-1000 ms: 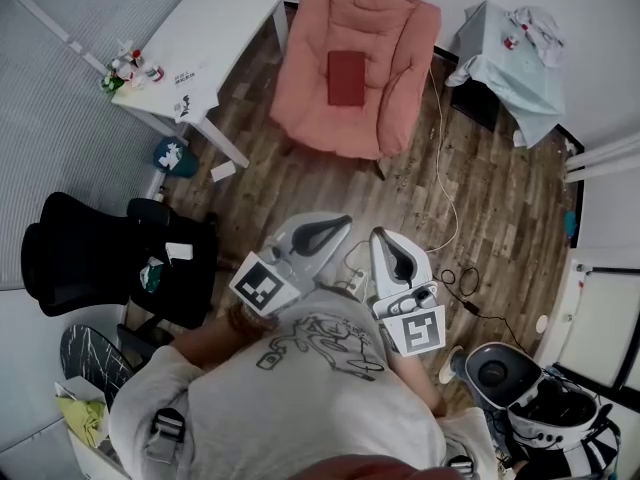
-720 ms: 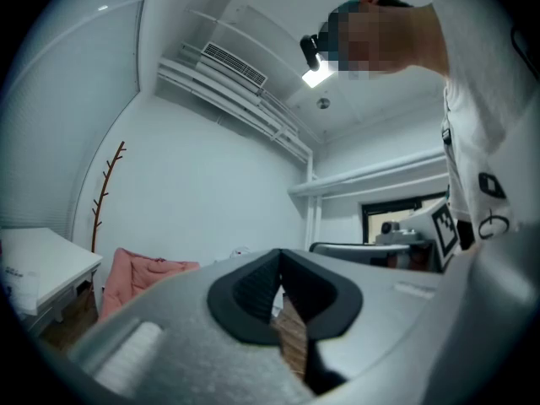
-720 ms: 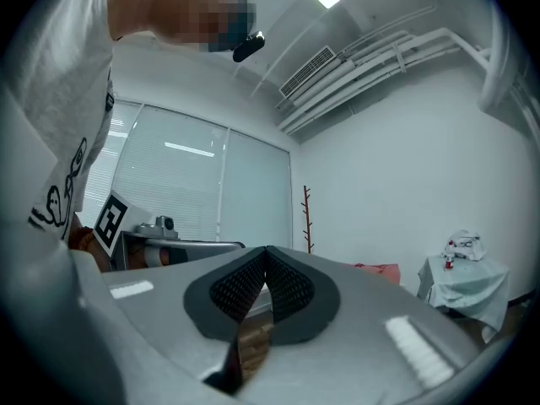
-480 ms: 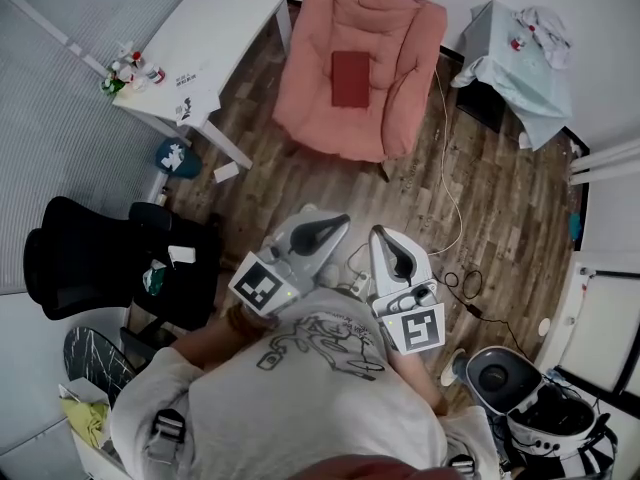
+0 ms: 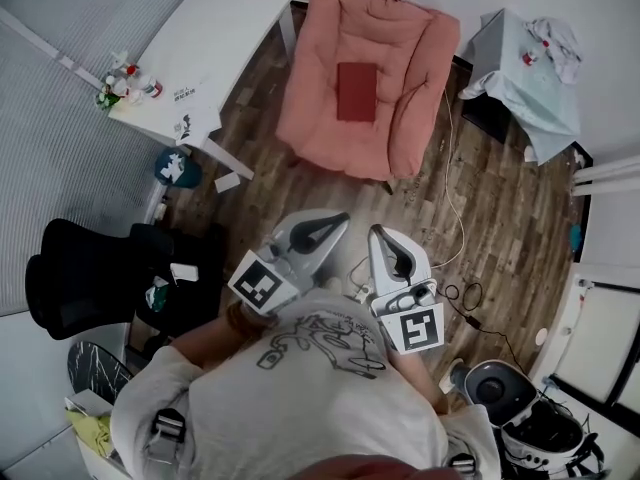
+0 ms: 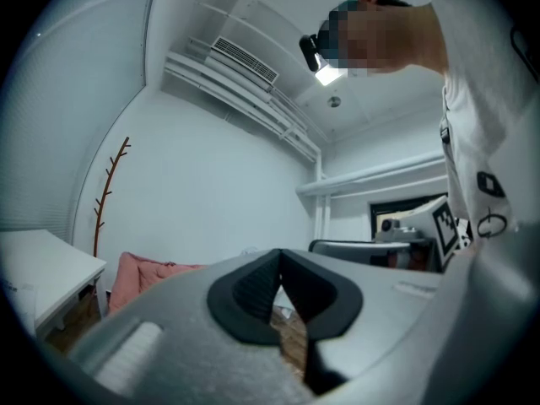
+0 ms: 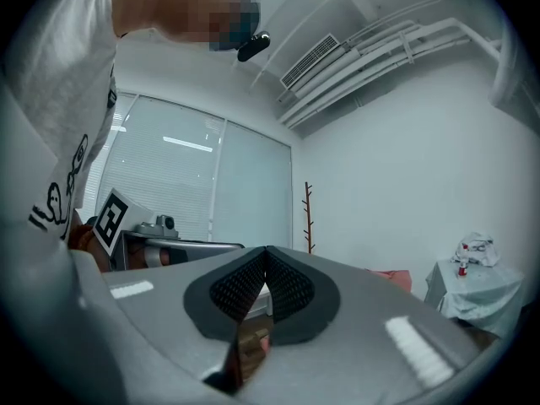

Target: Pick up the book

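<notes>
**While the book (image 5: 356,91) lies on the armchair (image 5: 405,48), both grippers are closed and empty**

Where the head view looks down on the room, the red book lies flat at the middle of the pink armchair's cushion. The left gripper (image 5: 338,220) and right gripper (image 5: 377,234) are held side by side near the person's chest, over the wood floor (image 5: 480,198), well apart from the armchair. Each gripper's jaws are pressed together with nothing between them. A white table (image 5: 215,43) stands beside the armchair's left edge, and a cloth-covered table (image 5: 520,83) beside its right.
</notes>
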A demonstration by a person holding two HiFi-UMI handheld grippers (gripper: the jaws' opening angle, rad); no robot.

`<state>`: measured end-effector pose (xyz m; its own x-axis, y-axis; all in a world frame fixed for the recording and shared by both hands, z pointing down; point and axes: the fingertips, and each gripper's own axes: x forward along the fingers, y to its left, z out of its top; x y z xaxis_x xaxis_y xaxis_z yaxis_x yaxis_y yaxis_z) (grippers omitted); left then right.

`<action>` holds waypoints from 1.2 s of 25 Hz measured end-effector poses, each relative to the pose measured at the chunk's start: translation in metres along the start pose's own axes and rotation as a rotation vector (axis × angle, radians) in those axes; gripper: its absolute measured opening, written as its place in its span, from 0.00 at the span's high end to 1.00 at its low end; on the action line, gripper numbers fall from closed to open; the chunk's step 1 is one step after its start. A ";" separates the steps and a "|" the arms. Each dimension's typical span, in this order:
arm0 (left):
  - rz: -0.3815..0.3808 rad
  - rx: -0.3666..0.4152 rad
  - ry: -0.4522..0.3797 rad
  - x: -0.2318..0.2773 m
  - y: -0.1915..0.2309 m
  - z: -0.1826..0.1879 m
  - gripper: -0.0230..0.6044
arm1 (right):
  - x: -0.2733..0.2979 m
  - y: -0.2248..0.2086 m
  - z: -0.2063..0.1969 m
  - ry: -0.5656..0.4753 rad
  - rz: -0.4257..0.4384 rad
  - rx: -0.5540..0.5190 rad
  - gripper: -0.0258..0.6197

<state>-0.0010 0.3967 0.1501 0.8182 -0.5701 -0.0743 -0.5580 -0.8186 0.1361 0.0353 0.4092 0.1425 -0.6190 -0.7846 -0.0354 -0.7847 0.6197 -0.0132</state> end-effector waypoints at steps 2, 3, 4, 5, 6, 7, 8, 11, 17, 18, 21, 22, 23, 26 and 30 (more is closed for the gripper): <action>-0.003 -0.004 0.001 0.007 0.023 0.005 0.96 | 0.023 -0.008 0.001 0.006 0.000 -0.006 0.95; -0.006 -0.003 0.000 0.011 0.034 0.008 0.96 | 0.035 -0.012 0.002 0.008 -0.002 -0.009 0.95; -0.011 0.003 -0.002 0.015 0.046 0.011 0.96 | 0.048 -0.017 0.003 0.007 -0.004 -0.012 0.95; -0.017 0.011 -0.004 0.018 0.057 0.015 0.96 | 0.060 -0.021 0.005 0.004 -0.007 -0.014 0.95; -0.022 0.019 -0.004 0.022 0.068 0.018 0.96 | 0.073 -0.025 0.007 0.003 -0.009 -0.017 0.95; -0.027 0.023 -0.003 0.025 0.080 0.021 0.96 | 0.087 -0.028 0.007 0.004 -0.009 -0.020 0.95; -0.032 0.022 -0.001 0.028 0.092 0.025 0.96 | 0.101 -0.030 0.008 0.004 -0.008 -0.021 0.95; -0.045 0.025 -0.004 0.037 0.129 0.036 0.96 | 0.143 -0.038 0.014 -0.002 -0.007 -0.023 0.95; -0.045 0.037 -0.020 0.045 0.193 0.051 0.96 | 0.209 -0.050 0.018 -0.013 -0.004 -0.039 0.95; -0.043 0.038 -0.020 0.045 0.203 0.051 0.96 | 0.218 -0.051 0.017 -0.013 -0.004 -0.037 0.95; -0.030 0.027 -0.022 0.041 0.229 0.050 0.96 | 0.242 -0.051 0.011 -0.007 -0.001 -0.032 0.95; -0.025 0.019 -0.020 0.039 0.237 0.049 0.96 | 0.249 -0.050 0.010 -0.003 0.000 -0.031 0.95; -0.021 0.012 -0.016 0.037 0.244 0.048 0.96 | 0.256 -0.049 0.008 0.002 0.001 -0.029 0.95; -0.021 0.004 -0.001 0.036 0.259 0.041 0.96 | 0.267 -0.051 0.002 0.017 -0.007 -0.021 0.95; -0.031 -0.006 -0.001 0.038 0.268 0.037 0.96 | 0.274 -0.052 -0.007 0.036 -0.020 -0.012 0.95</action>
<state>-0.1246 0.1528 0.1471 0.8351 -0.5442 -0.0800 -0.5312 -0.8357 0.1397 -0.0937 0.1618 0.1402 -0.6040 -0.7970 0.0011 -0.7970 0.6040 -0.0012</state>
